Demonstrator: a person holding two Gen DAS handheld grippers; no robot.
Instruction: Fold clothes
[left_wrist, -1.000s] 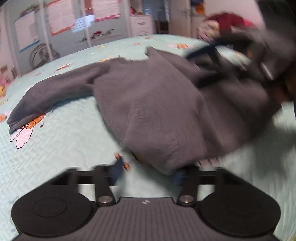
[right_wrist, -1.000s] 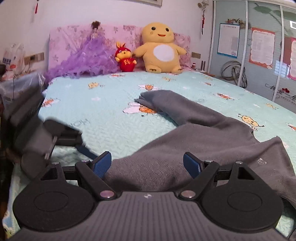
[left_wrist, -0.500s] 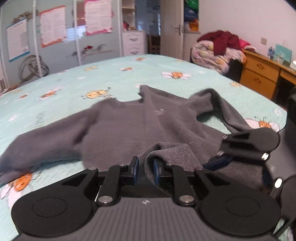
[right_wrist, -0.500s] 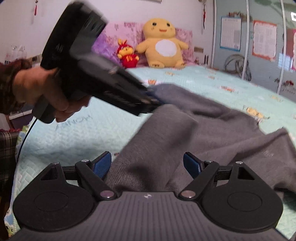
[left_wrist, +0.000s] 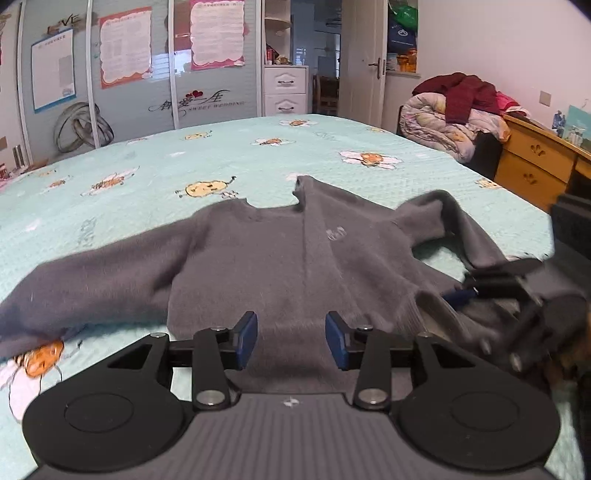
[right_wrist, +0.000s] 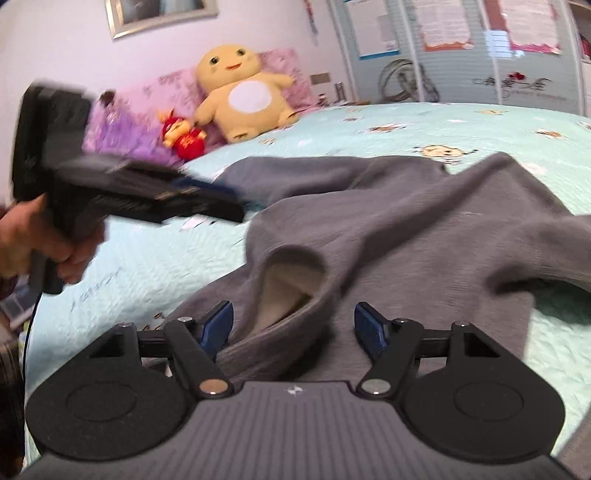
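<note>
A grey sweater (left_wrist: 280, 258) lies spread front-up on the bed, neck away from me, one sleeve (left_wrist: 92, 284) stretched left and the other (left_wrist: 454, 218) bent at the right. My left gripper (left_wrist: 291, 341) is open over the bottom hem, with nothing pinched. The right gripper (left_wrist: 476, 295) shows blurred at the sweater's right edge. In the right wrist view, my right gripper (right_wrist: 295, 326) is open, and a gaping fold of the sweater (right_wrist: 369, 236) with pale lining (right_wrist: 288, 291) sits between its fingers. A hand (right_wrist: 55, 243) holds the left gripper (right_wrist: 207, 184) above the bed.
The bed has a mint quilt (left_wrist: 258, 147) with cartoon prints. A yellow plush toy (right_wrist: 243, 96) and a red one (right_wrist: 184, 136) sit by the headboard. A wooden desk (left_wrist: 535, 162) and piled bedding (left_wrist: 450, 118) stand to the right, a sliding wardrobe (left_wrist: 129, 81) beyond.
My left gripper, shut on the sweater's hem half a second ago, has opened and let it go. The sweater now lies flatter. The right gripper stayed open and turned toward the sweater's edge.
</note>
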